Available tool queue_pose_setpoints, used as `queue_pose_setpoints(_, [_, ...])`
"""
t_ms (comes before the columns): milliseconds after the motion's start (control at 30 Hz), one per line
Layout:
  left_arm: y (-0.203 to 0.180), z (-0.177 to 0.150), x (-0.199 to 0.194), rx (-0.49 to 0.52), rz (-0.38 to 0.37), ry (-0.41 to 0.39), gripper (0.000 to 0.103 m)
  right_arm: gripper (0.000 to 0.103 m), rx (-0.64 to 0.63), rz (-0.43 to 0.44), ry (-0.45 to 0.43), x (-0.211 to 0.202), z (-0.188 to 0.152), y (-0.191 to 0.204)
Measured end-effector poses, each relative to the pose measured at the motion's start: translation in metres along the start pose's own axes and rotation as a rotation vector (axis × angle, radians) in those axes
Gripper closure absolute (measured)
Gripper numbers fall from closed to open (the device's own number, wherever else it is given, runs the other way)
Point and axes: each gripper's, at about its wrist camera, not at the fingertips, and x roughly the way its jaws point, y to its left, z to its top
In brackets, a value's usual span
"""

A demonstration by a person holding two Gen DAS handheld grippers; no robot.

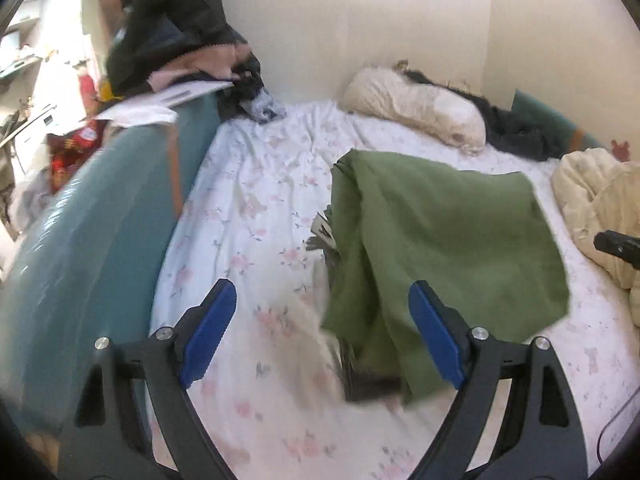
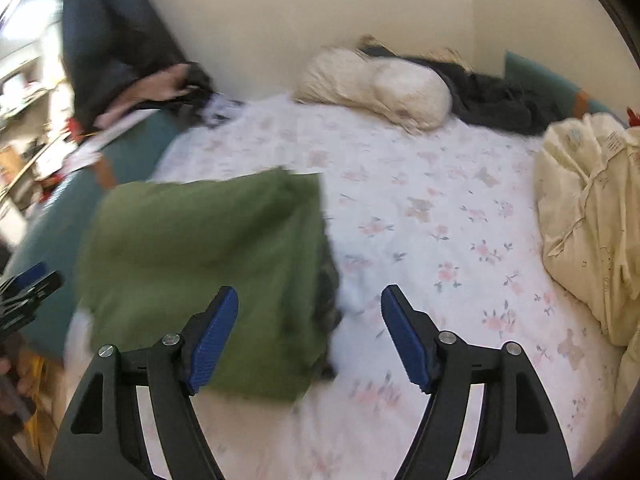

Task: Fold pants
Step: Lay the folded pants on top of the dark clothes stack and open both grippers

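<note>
The green pants (image 1: 440,236) lie folded into a rough rectangle on the flowered bed sheet (image 1: 256,216), with a dark patterned lining showing at their left edge. In the right wrist view the pants (image 2: 200,256) lie left of centre, blurred. My left gripper (image 1: 322,294) is open and empty, just above the pants' near left corner. My right gripper (image 2: 310,294) is open and empty, over the pants' right edge. The tip of the right gripper (image 1: 618,246) shows at the far right of the left wrist view, and the left gripper (image 2: 28,284) at the far left of the right wrist view.
A teal padded bed rail (image 1: 80,240) runs along the left. A white fluffy pillow (image 1: 416,108) and dark clothes (image 1: 520,128) lie by the wall. A cream duvet (image 2: 588,216) is bunched at the right. Piled clothes (image 1: 172,32) hang at the back left.
</note>
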Motion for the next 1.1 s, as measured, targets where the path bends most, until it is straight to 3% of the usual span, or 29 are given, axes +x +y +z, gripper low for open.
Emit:
queue_pose_setpoints(100, [-0.009, -0.023, -0.046, -0.037, 0.023, -0.051, 0.017, 0.024, 0.006, 0.062, -0.045, -0.051, -0.032, 0.023])
queue_pose_setpoints(267, [-0.034, -0.069, -0.134, -0.035, -0.006, -0.136, 0.017, 0.012, 0.003, 0.073, -0.13, -0.128, -0.089, 0.053])
queue_pose_setpoints(400, [-0.059, -0.096, -0.199, 0.02, -0.08, -0.162, 0.017, 0.009, -0.053, 0.048, -0.18, -0.181, -0.126, 0.075])
queue_pose_setpoints(533, [-0.075, -0.123, -0.257, 0.025, -0.015, -0.197, 0.011, 0.003, -0.106, -0.08, -0.236, -0.235, -0.16, 0.093])
queue_pose_setpoints(600, [-0.078, -0.139, -0.281, 0.013, -0.003, -0.208, 0.0, 0.002, -0.11, -0.085, -0.252, -0.256, -0.178, 0.098])
queue_pose_setpoints(633, [-0.077, -0.148, -0.293, -0.003, -0.009, -0.22, 0.0, 0.001, -0.105, -0.092, -0.251, -0.265, -0.187, 0.1])
queue_pose_setpoints(800, [-0.073, -0.193, -0.333, -0.087, -0.01, -0.198, 0.0, 0.0, -0.031, -0.061, -0.247, -0.309, -0.246, 0.101])
queue_pose_setpoints(933, [-0.08, -0.226, -0.353, -0.047, -0.01, -0.193, 0.0, 0.0, -0.029, -0.045, -0.235, -0.326, -0.286, 0.105])
queue_pose_setpoints(1100, [-0.082, -0.254, -0.367, -0.074, -0.038, -0.17, 0.0, 0.0, -0.058, -0.07, -0.239, -0.34, -0.32, 0.113])
